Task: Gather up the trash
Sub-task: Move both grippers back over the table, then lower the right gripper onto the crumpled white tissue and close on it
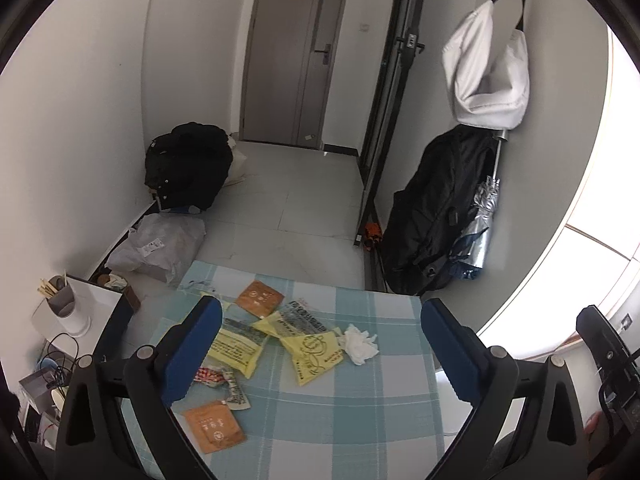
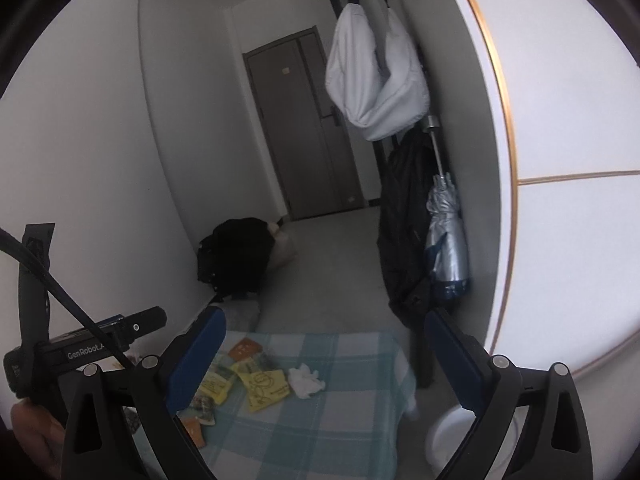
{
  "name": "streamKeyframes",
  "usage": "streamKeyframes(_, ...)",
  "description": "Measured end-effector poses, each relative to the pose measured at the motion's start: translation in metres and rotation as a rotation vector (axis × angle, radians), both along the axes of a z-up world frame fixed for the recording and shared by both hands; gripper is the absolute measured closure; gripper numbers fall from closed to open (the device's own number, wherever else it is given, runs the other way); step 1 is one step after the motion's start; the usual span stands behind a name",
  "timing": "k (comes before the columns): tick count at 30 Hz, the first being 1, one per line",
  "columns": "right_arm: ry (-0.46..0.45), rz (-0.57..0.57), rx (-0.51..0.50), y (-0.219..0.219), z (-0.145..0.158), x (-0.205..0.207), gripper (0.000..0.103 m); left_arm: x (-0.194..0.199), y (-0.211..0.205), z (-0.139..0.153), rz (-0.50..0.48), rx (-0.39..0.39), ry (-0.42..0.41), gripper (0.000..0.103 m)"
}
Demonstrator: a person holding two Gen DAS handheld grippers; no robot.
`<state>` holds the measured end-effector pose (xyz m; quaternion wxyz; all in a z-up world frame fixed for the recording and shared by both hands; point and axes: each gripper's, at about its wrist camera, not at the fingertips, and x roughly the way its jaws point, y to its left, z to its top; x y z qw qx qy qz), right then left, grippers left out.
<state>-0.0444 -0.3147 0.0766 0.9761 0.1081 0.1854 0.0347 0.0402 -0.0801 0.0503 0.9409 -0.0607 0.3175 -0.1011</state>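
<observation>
My left hand-held gripper hangs above the desk with its blue fingers spread wide, nothing between them. My right hand-held gripper is likewise wide and empty, held off the desk's near right side.

Trash lies loose on the checked teal tablecloth, clustered toward the left half:
- orange packet at the far edge
- second orange packet at the near left
- yellow wrapper partly behind my left finger
- yellow wrapper with a line drawing, middle of the heap
- clear printed wrapper overlapping the yellow ones
- red-and-white wrapper beside a small printed scrap
- crumpled white tissue, just right of the heap and apart from the rest

Surroundings: a white side table stands to the left of the desk with a white holder of chopsticks on it, and cables beneath. On the floor beyond lie a clear plastic bag and a black backpack against the wall. On the right a black bag and a folded silver umbrella hang under a white bag. A grey door closes the far end. A white bin sits low, right of the desk.

Nothing stands between either hand-held gripper and the heap.
</observation>
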Motion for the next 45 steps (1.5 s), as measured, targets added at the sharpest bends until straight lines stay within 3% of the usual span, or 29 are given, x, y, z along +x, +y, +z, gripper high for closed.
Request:
streamKeyframes(10, 0.042, 0.153, -0.05, 0.085, -0.03, 0.03, 0.002, 0.009, 0.085, -0.041, 0.102, -0.04, 0.056, 0.004)
streamKeyframes(20, 0.187, 0.258, -0.085, 0.148, -0.08, 0.064, 0.002, 0.023, 0.158, -0.082, 0.155, -0.102, 0.141, 0.004)
streamKeyframes(27, 0.325, 0.335, -0.117, 0.191, -0.119, 0.088, 0.002, 0.029, 0.193, -0.089, 0.2, -0.161, 0.17, 0.004)
streamKeyframes(33, 0.414, 0.426, -0.061, 0.228, -0.146, 0.107, 0.002, 0.03, 0.221, -0.098, 0.243, -0.251, 0.215, 0.005)
streamKeyframes(37, 0.462, 0.488, -0.059, 0.26, -0.166, 0.119, 0.003, 0.029, 0.234, -0.1, 0.273, -0.268, 0.224, 0.005)
streamKeyframes(42, 0.508, 0.543, -0.059, 0.294, -0.189, 0.129, 0.009, 0.029, 0.253, -0.108, 0.324, -0.311, 0.257, 0.005)
streamKeyframes(45, 0.544, 0.542, -0.054, 0.309, -0.202, 0.134, 0.018, 0.03, 0.259, -0.112, 0.344, -0.33, 0.272, 0.005)
